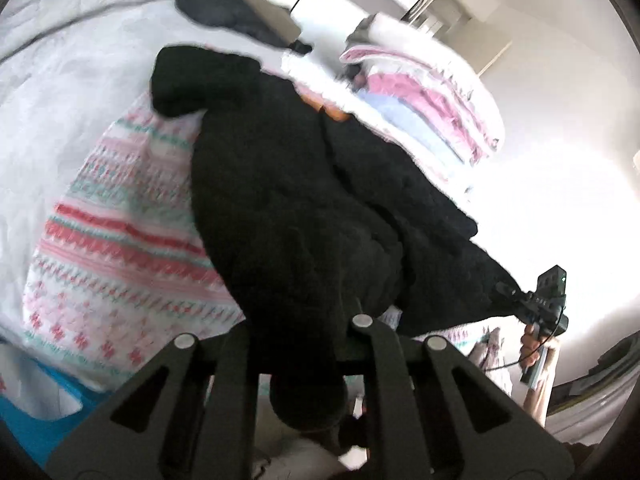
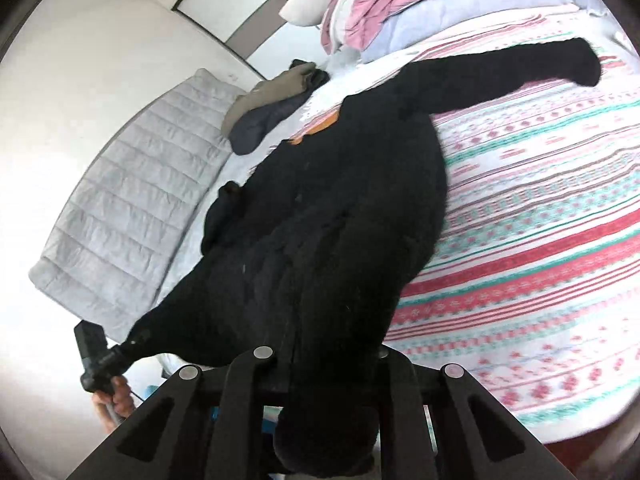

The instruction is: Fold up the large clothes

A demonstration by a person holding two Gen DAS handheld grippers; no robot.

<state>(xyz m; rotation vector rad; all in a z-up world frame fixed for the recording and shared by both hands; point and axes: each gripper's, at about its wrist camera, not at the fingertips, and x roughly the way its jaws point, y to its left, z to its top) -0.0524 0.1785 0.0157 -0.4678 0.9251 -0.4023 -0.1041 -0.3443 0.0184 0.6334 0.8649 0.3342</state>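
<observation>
Patterned bedding (image 2: 540, 240) covers the bed that carries the work. Black fleece coat (image 2: 340, 208) lies lengthwise on it, one sleeve (image 2: 560, 64) outstretched. Left gripper (image 1: 308, 344) and right gripper (image 2: 332, 372) are each clamped on a hem corner, holding the bottom edge taut, likely for folding toward the collar.

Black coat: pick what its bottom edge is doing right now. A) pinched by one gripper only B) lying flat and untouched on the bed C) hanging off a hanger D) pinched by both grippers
D: the left gripper and right gripper each clamp the black coat at its hem.
</observation>
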